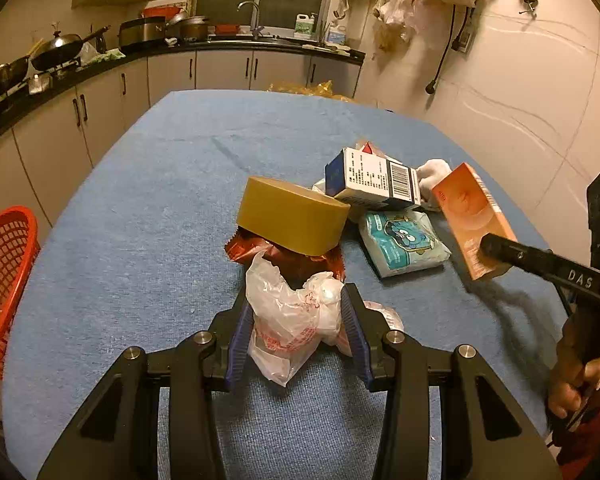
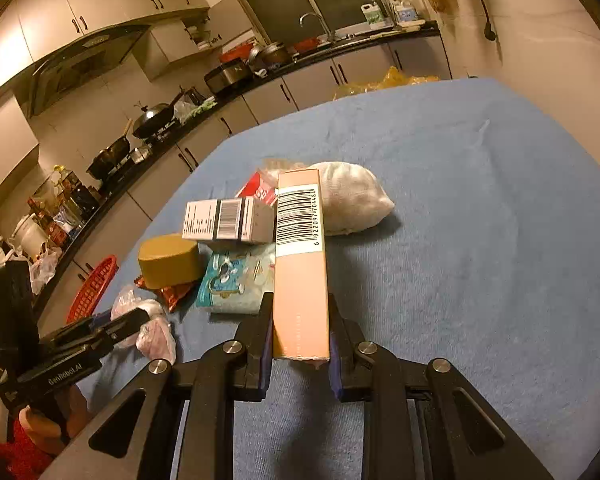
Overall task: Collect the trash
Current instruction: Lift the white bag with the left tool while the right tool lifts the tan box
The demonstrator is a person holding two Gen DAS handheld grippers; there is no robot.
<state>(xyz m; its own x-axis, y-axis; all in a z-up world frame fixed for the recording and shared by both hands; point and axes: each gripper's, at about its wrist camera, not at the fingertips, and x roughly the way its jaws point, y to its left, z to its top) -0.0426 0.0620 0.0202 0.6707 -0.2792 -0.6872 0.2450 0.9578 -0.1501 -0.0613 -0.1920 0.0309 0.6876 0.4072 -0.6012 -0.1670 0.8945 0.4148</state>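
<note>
Red basket (image 1: 4, 280) off the table's (image 1: 140, 208) left edge. Your left gripper (image 1: 296, 328) pinches a crumpled plastic bag (image 1: 292, 320) just before the tape roll (image 1: 292, 214). Rightward: white carton (image 1: 374, 178), tissue pack (image 1: 404, 242). Your right gripper (image 2: 300, 344) clamps the peach box (image 2: 300, 264), raised off the cloth.

Crumpled white plastic bag (image 1: 296, 320), red print, low on blue cloth. Behind it, tan tape roll (image 1: 292, 216) atop a red-brown wrapper (image 1: 244, 246). Right of these: white-and-blue barcoded carton (image 1: 374, 180) tilted over a teal tissue pack (image 1: 404, 242); white cloth wad (image 2: 352, 198) beyond. Long peach box (image 2: 300, 268) raised, barcode end forward.
</note>
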